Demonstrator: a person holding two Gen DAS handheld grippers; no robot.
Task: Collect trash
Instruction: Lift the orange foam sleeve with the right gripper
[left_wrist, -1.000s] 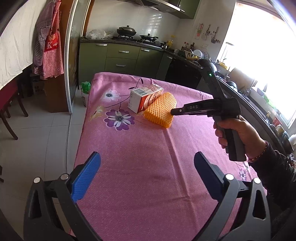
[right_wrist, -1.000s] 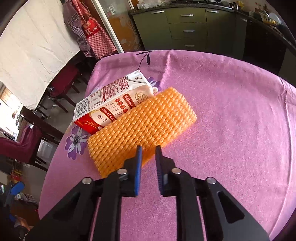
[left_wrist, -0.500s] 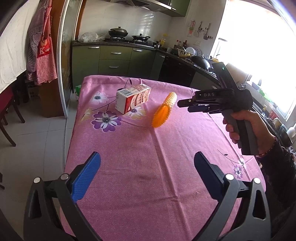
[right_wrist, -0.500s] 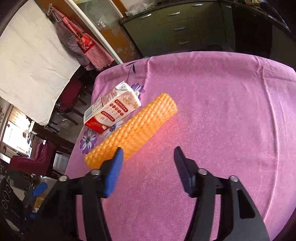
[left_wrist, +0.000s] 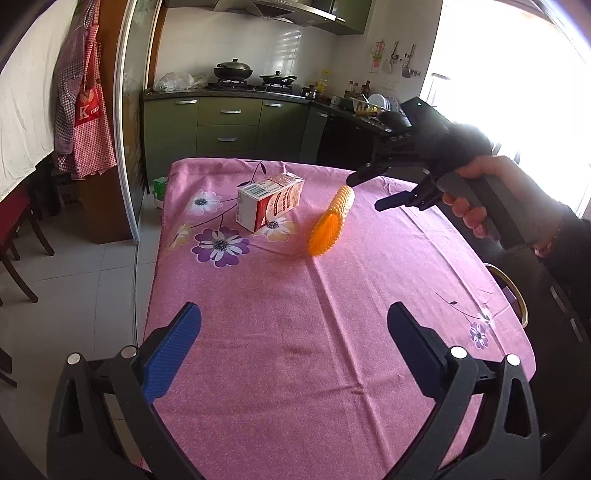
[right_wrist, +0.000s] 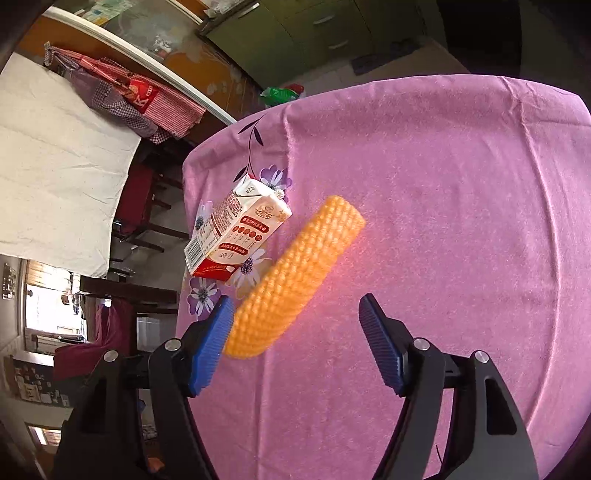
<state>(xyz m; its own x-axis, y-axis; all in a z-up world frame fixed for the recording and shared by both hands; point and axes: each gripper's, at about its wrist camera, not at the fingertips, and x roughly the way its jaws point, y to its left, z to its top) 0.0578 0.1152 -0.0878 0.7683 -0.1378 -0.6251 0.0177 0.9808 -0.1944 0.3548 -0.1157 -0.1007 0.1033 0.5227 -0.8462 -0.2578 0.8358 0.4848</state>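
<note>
Now that the right tool (right_wrist: 297, 341) has sprung apart after pinching the orange foam net (right_wrist: 295, 277) a second ago, the net is no longer held. Going left to right in the left wrist view, the milk carton (left_wrist: 269, 201) lies untouched on the pink worktop (left_wrist: 314, 332), the net beside it looks tipped up on edge as if mid-tumble, and the right tool hangs spread just beyond it. The left tool (left_wrist: 291, 343) waits near, spread and empty. To my eye the pickup slipped, so both pieces remain uncollected.
</note>
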